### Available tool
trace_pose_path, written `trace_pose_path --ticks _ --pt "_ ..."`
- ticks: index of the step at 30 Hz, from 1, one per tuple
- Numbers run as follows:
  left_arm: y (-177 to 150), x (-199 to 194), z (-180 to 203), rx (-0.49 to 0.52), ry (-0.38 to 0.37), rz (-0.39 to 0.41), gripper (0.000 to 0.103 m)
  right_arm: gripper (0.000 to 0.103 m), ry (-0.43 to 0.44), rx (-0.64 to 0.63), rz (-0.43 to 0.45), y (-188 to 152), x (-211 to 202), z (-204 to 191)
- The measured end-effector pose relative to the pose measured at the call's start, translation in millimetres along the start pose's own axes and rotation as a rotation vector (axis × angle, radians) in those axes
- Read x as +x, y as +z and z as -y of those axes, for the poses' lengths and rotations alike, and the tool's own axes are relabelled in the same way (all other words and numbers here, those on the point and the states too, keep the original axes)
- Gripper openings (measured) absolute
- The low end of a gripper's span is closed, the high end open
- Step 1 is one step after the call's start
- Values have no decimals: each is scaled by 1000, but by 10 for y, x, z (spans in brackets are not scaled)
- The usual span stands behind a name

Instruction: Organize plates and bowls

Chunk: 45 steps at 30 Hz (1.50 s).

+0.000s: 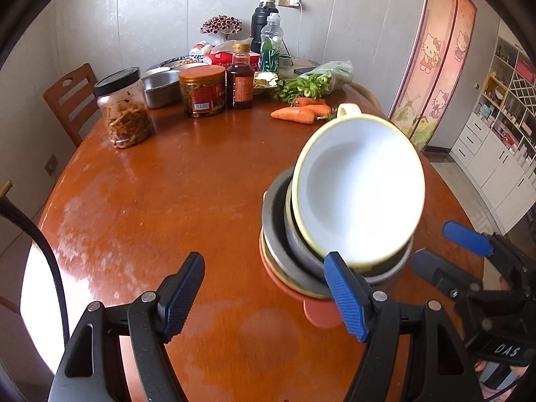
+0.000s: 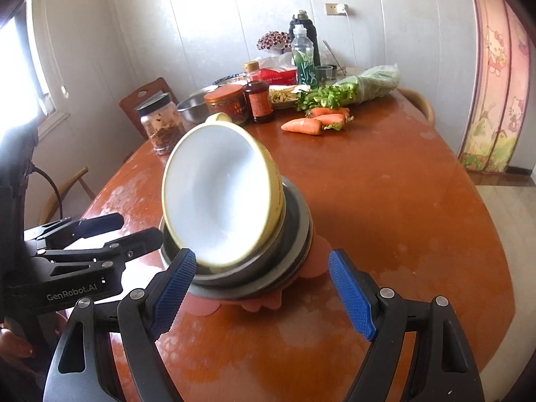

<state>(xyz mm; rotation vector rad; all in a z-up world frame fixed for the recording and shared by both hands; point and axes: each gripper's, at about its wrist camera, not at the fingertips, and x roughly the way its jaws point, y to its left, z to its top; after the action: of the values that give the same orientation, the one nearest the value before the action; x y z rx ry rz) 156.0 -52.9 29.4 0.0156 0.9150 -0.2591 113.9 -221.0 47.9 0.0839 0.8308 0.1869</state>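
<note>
At the far left edge of the table (image 1: pixel 174 174) a black-lidded jar (image 1: pixel 125 109) of dark shreds is seen, with a wooden chair (image 1: pixel 72 97) behind it. Further right along the far edge stand a steel basin (image 1: pixel 160 85), an orange-lidded jar (image 1: pixel 202 90) and a brown sauce bottle (image 1: pixel 240 78), and behind them a green-labelled plastic bottle (image 1: pixel 270 48) and a black flask (image 1: pixel 263 23). Right of these, bagged greens (image 1: pixel 318 80) and carrots (image 1: pixel 298 112) are laid on the surface. The left gripper (image 1: pixel 264 294) is held over the near edge with its jaws spread and nothing between the pads; its right pad is seen in front of the stack's near rim, and contact cannot be told. Near the middle of the table, toward the near right side, the stack is found: a pink plate (image 1: pixel 318 311) at the bottom, a grey metal bowl (image 1: pixel 278 234) on it, and a yellow-rimmed white bowl (image 1: pixel 358 194) tilted steeply in the metal bowl, its opening turned toward the cameras. The right gripper (image 2: pixel 263 293) is held just before the stack, jaws spread wide to either side of its near rim, gripping nothing.
</note>
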Motion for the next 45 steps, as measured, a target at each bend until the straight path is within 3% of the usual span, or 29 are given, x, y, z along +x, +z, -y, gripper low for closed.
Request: trace_pose_path --ticks 22,45 --pt "-854 -255 100 -14 8 9 76 83 -50 -27 -1 -718 -376 -149" --pt "-1236 -295 110 -25 18 1 76 83 -58 -38 -28 -1175 -374 -195"
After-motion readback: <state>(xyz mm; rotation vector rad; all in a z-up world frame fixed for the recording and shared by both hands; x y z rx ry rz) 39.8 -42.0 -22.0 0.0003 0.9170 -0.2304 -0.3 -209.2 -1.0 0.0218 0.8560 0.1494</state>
